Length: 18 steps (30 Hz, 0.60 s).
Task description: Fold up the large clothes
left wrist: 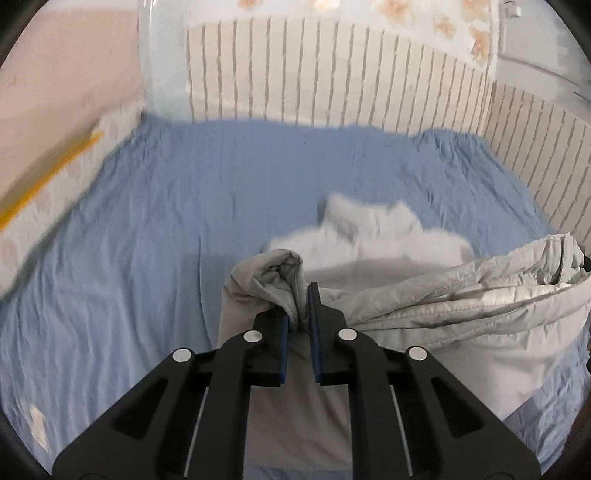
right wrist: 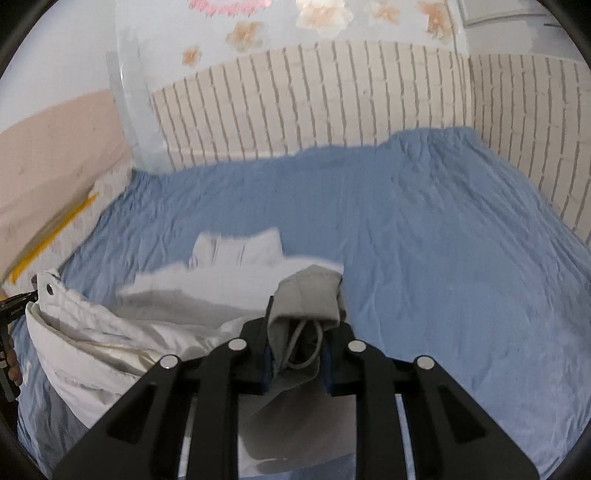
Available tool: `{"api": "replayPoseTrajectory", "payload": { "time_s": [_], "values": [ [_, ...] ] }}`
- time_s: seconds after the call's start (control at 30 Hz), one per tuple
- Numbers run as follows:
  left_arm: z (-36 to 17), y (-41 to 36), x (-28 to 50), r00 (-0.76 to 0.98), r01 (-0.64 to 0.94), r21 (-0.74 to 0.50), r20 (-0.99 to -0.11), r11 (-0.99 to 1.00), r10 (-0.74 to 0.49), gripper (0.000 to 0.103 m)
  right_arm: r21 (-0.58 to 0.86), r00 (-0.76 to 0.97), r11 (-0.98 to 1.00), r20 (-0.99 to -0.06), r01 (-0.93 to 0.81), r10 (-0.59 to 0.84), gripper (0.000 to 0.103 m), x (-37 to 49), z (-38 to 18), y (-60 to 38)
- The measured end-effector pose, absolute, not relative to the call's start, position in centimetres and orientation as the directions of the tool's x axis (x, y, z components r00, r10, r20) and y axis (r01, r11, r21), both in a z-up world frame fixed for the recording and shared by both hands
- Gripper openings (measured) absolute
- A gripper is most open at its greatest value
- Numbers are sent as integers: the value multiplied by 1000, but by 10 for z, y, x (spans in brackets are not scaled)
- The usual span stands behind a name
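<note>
Jacket [left wrist: 443, 302]: light grey, padded, held up between my two grippers above the bed [left wrist: 147, 221].

My left gripper [left wrist: 298, 314] is nearly closed, its blue pads pinching a bunched fold of jacket fabric directly between the fingertips. From that fold the jacket runs to the right of this gripper as a sagging, quilted band. Grey lining hangs below the jaws, close to the camera.

My right gripper [right wrist: 299, 354] is closed on a thicker wad of the same jacket [right wrist: 110, 339]; a grey drawcord [right wrist: 306, 347] loops between its pads. From here the jacket extends to the left of the gripper. A metal snap [right wrist: 48, 290] shows at its far left edge.

Ahead of both grippers, a blurred white part of the garment lies or hangs over the bed; I cannot tell which. Beyond it the blue sheet spreads wrinkled and flat. Farther on, a slatted cream headboard [left wrist: 332, 74] borders the bed ahead and to the right. Above it stands a pale wall with flower prints [right wrist: 321, 14].
</note>
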<state>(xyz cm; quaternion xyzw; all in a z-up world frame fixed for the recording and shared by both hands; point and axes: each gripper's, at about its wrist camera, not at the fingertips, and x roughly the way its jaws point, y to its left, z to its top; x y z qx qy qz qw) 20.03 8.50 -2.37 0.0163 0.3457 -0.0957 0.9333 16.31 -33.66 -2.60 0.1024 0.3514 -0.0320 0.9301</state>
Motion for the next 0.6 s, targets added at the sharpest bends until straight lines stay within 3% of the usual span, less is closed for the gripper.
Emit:
{"api": "replayPoseTrajectory", "payload": {
  "time_s": [0.1,0.3,0.37,0.6],
  "values": [
    [18,73,210,805,200,15,-573,980,-156,10,208,785,968,-620,137,22,20,175,-3,-348],
    [64,61,229,861,191,95,-495,977,-120,10,139,834,981,-551,138,-39,20,200,30,-343],
    [56,55,238,864,185,127,-494,974,-99,10,109,843,983,-534,148,-68,20,206,27,-340],
    [-29,57,289,772,185,83,-629,979,-92,10,52,781,984,-617,169,-102,20,249,-43,-334]
  ]
}}
